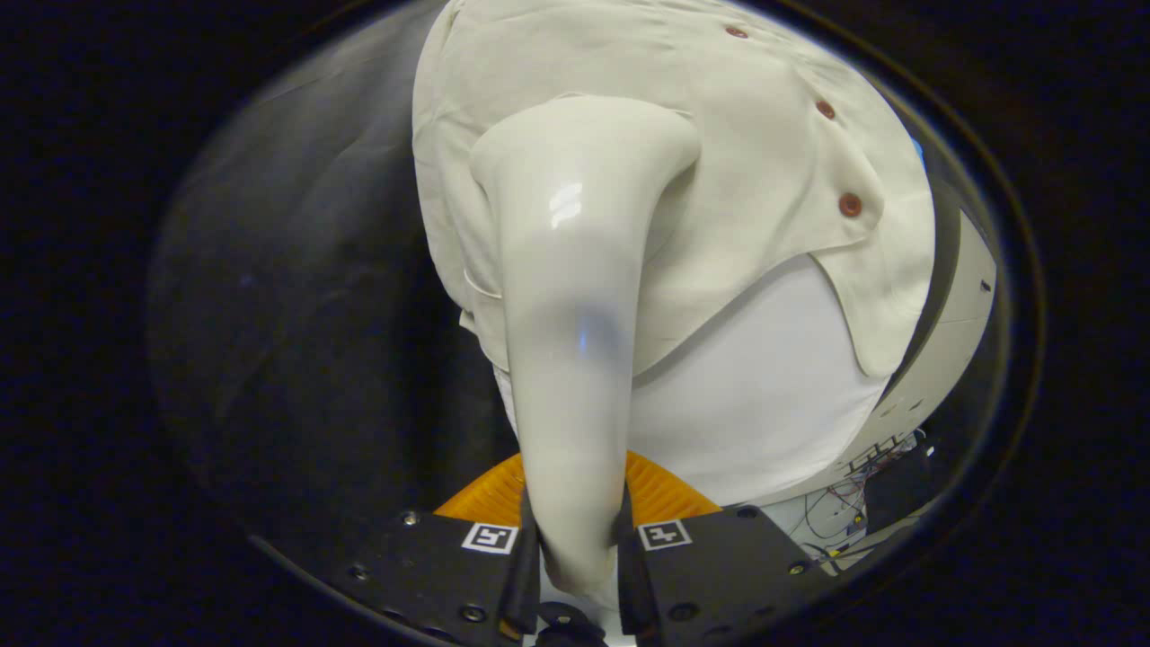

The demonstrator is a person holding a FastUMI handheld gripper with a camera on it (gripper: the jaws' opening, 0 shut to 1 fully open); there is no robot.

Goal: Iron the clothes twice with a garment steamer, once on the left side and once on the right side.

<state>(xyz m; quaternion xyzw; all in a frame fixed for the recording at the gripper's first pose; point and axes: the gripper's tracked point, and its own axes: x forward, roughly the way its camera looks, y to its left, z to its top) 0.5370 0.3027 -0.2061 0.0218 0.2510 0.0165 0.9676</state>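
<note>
Your gripper (577,539) has both fingers pressed on the handle of the garment steamer (575,296), one on each side; the jaws pinch it firmly near its lower end. The steamer rises from between the fingers, and its wide head lies against the shirt (719,135), apparently touching the cloth, on the side of the shirt away from the button row. The shirt hangs over a white form (764,395), whose bare lower part shows below the shirt's hem.

Hazards from this position:
- The grip sits far from the head. If you push the head hard into the shirt, the long handle can lever and twist between the fingers.
- The handle looks glossy and smooth. Expect it to slip if you tilt the gripper sharply.
- The hem hangs loose beside the steamer. A stroke carried toward it could catch and bunch the cloth.
- Holding the head on one patch of the shirt may overheat or dampen it.

Count: one garment steamer, one shirt, three visible buttons (850,205), one white form, two marker tags (490,537) on the fingers.
</note>
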